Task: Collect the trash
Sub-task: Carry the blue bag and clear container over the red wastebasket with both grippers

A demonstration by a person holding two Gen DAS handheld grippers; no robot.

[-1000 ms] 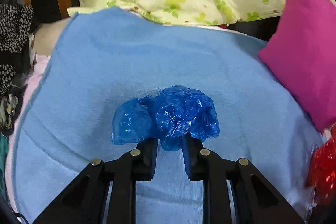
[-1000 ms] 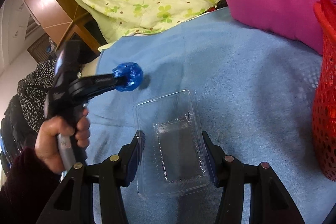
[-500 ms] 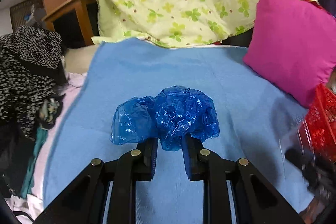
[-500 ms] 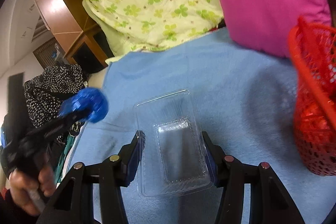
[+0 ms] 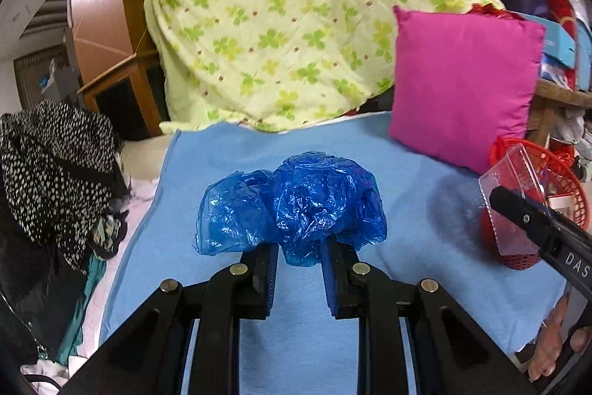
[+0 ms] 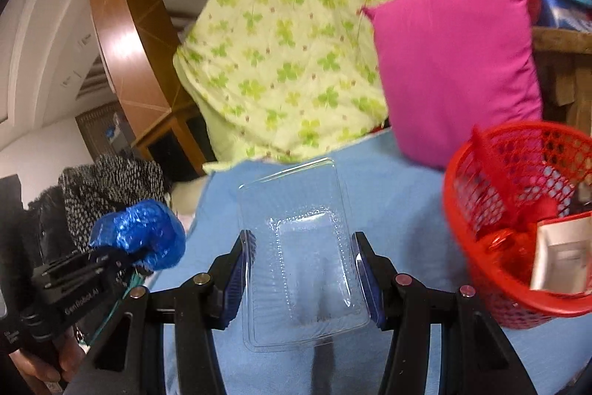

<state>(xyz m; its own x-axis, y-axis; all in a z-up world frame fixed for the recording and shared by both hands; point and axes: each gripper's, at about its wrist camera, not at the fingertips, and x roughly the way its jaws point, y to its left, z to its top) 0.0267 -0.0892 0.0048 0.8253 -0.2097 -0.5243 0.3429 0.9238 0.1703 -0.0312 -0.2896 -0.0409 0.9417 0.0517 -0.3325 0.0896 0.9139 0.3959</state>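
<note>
Blue sheet [image 5: 425, 180]; crumpled blue plastic wad [image 5: 296, 202]; clear, prob. empty blister tray [image 6: 299, 243].

Each hand-held gripper [image 5: 299, 274] [image 6: 303, 278] was a black linkage frame with round silver rivets and blue-padded fingers [image 5: 269, 269]. White lettering marked the black bodies.

Both grippers [image 5: 299, 256] [image 6: 303, 269] clamped, aloft.

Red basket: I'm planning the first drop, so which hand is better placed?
Right. Its tool holds the clear plastic tray beside the red basket; the left tool, gripping the blue plastic wad, is farther away.
</note>
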